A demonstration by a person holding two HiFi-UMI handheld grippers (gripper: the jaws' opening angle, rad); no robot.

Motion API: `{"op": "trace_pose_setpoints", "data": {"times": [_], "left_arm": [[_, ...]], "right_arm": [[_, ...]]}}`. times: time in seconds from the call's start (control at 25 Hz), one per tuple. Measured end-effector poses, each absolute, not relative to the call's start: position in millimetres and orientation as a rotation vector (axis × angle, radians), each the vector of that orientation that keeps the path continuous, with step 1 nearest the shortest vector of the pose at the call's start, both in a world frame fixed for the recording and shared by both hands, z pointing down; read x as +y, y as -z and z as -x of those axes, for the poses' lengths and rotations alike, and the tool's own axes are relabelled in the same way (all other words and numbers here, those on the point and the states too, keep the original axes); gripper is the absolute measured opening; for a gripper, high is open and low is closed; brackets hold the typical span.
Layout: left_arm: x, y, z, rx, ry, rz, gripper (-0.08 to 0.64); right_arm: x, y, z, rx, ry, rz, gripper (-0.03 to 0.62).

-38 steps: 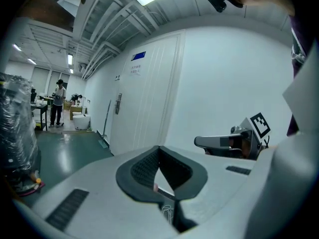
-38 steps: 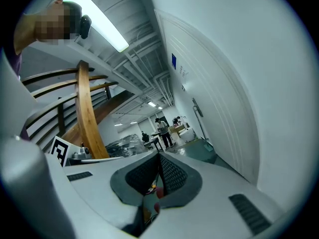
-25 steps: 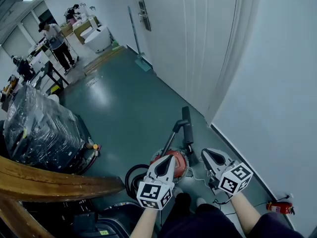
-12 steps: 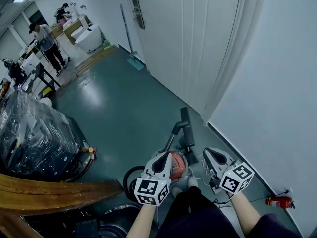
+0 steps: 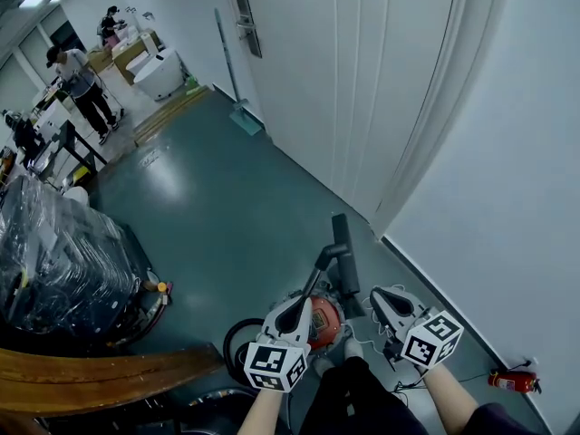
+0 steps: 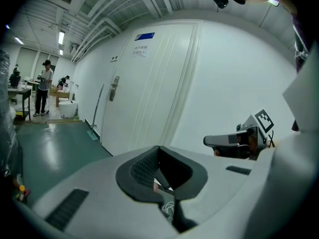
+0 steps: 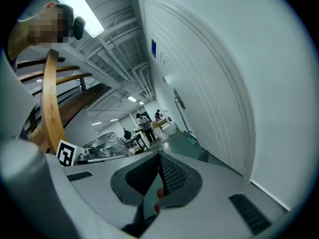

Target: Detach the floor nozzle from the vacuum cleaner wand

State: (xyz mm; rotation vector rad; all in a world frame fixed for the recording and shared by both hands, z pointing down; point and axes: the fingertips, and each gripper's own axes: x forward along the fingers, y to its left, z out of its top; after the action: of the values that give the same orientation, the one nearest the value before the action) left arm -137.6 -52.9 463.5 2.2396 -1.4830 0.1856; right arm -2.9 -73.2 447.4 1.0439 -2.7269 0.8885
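Nothing looks done yet. At the lower centre of the head view, the black bar-shaped floor nozzle (image 5: 341, 236) appears joined to the grey metal wand (image 5: 317, 265). The left gripper (image 5: 303, 304) and right gripper (image 5: 381, 294) hover nearby, jaws together and empty. Grasping and pulling remain.

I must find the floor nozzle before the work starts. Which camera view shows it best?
The head view: the floor nozzle lies in full on the floor beyond the red canister. Both gripper views miss it.
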Motion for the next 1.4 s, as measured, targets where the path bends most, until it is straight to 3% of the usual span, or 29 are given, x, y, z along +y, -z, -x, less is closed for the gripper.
{"op": "trace_pose_setpoints", "data": {"times": [0.8, 1.12, 1.4], "left_arm": [[-115.1, -604.4, 141.7, -1.436, -0.438, -2.218, 0.014], [-131.4, -695.0, 130.7, -1.295, -0.734, -2.248, 0.147], [-143.1, -729.8, 117.3, -1.243, -0.896, -2.275, 0.167]], "right_arm": [[-128.5, -519.2, 4.4, -2.681, -0.998, -0.989, 0.018], [-137.7, -538.1, 3.2, -2.656, -1.027, -0.992, 0.018], [-141.8, -548.6, 1.8, -2.636, -1.037, -0.995, 0.018]]}}
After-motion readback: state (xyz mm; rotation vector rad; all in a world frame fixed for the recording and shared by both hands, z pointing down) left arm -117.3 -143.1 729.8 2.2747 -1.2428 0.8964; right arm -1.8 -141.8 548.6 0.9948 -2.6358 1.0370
